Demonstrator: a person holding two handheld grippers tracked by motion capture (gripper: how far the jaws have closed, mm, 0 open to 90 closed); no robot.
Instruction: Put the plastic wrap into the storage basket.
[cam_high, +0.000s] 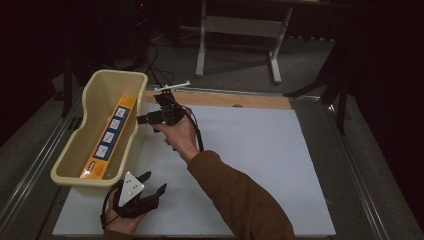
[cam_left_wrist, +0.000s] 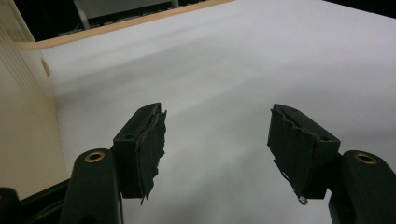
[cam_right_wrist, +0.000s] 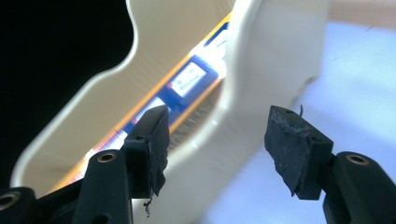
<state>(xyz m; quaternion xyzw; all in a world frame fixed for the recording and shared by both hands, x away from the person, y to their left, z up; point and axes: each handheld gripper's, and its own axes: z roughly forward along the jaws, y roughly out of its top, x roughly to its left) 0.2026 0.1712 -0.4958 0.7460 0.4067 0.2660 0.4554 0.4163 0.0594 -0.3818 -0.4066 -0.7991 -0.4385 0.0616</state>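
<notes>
though the right gripper (cam_right_wrist: 215, 149) has its jaws astride the tub (cam_high: 87, 172) wall, whether they pinch it i cannot tell; stiff, light plastic, the rim between the fingers suits gripping.

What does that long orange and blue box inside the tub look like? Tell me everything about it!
The box is long, flat and narrow, like printed cardboard. Its face is blue with orange edges and a row of small white picture panels. It lies lengthwise in the cream plastic tub, tilted, leaning against the tub's right wall, its far end higher. It looks closed. Only the tub touches it; the right gripper hovers at the rim, with nothing between its jaws.
</notes>
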